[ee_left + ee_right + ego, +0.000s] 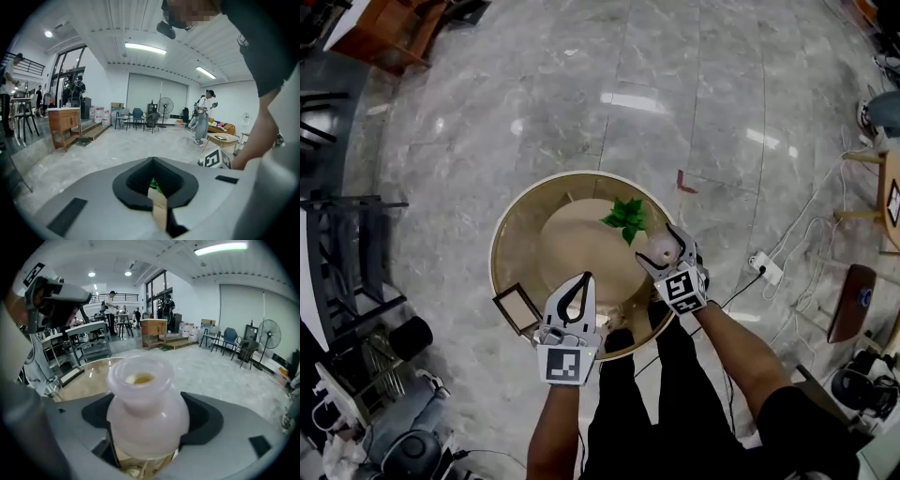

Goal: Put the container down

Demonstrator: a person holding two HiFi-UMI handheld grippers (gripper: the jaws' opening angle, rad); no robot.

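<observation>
Left tongs (pixel 583 279) pinched — right tongs (pixel 662 251) grip container (pixel 146 413) near table rim (pixel 500 239).

Two hand-held grippers (pixel 584 278) (pixel 664 253), one container (pixel 143 404), one plant (pixel 626 218), one frame (pixel 517 307), one round table (pixel 514 234)

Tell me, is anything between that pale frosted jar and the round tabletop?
Nothing visible is: the pale frosted jar, held in the right gripper, hangs over bare round tabletop. The green leafy plant sits just beside it.

Grey left gripper (pixel 584 279) & right gripper (pixel 664 256), b&w marker cubes (pixel 563 364); black clothes (pixel 680 412).
</observation>
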